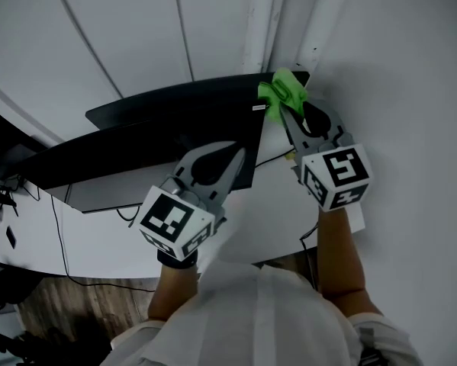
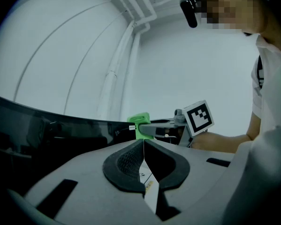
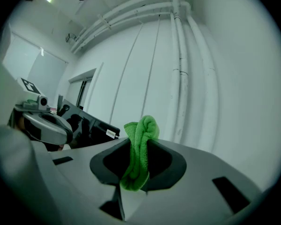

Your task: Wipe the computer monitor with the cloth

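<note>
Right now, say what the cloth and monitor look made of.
Cloth: bright green fabric, likely microfibre; fuzzy nap, soft bunched folds.
Monitor: black, probably a plastic casing with a glossy screen; faint reflections show in the left gripper view.

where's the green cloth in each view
Head view: cloth upper right of centre, in the right gripper's jaws at the monitor's corner.
Left gripper view: centre, just above the shut jaws.
Right gripper view: centre, pinched between the jaws.
Shared landmark: the monitor's white corner sticker.

The fuzzy green cloth (image 3: pixel 139 149) looks like soft microfibre; the black monitor (image 1: pixel 175 128) screen looks smooth and glossy.
</note>
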Motion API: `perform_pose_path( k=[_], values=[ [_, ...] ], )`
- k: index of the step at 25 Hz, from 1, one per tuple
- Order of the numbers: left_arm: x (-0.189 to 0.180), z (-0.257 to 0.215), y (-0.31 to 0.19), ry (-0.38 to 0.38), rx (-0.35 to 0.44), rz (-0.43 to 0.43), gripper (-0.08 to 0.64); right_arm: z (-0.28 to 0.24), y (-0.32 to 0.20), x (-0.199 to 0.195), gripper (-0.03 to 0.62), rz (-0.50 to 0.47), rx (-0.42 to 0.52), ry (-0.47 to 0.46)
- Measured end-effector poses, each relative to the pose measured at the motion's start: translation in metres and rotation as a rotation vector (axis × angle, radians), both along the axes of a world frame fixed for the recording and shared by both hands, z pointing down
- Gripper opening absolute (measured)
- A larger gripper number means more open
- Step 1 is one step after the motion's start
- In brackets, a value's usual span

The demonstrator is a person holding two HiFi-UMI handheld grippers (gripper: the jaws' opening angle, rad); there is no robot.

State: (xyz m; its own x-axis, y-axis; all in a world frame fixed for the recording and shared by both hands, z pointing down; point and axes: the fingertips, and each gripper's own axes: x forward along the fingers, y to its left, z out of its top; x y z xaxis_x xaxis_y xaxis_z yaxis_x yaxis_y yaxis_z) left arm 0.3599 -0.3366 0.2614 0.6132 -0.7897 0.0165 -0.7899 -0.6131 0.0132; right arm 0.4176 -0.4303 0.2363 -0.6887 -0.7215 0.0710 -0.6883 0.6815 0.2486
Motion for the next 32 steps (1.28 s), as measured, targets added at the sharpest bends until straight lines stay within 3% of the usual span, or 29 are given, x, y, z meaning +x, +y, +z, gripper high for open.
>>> perform_pose_path(
  k=[9,18,32],
  values=[
    [0.004,-0.003,0.005,-0.015,-0.016,-0.066,0.017,-0.009,0.020,-0.006,0.075,-0.170,-0.077,-0.171],
    [0.007,0.005,0.006,-0.033,-0.019,-0.086,0.017,0.001,0.027,-0.018,0.075,-0.208,-0.065,-0.136],
    [-0.001,0.014,0.003,-0.032,-0.035,-0.134,0.017,0.025,0.036,-0.020,0.075,-0.170,-0.045,-0.043]
  ],
)
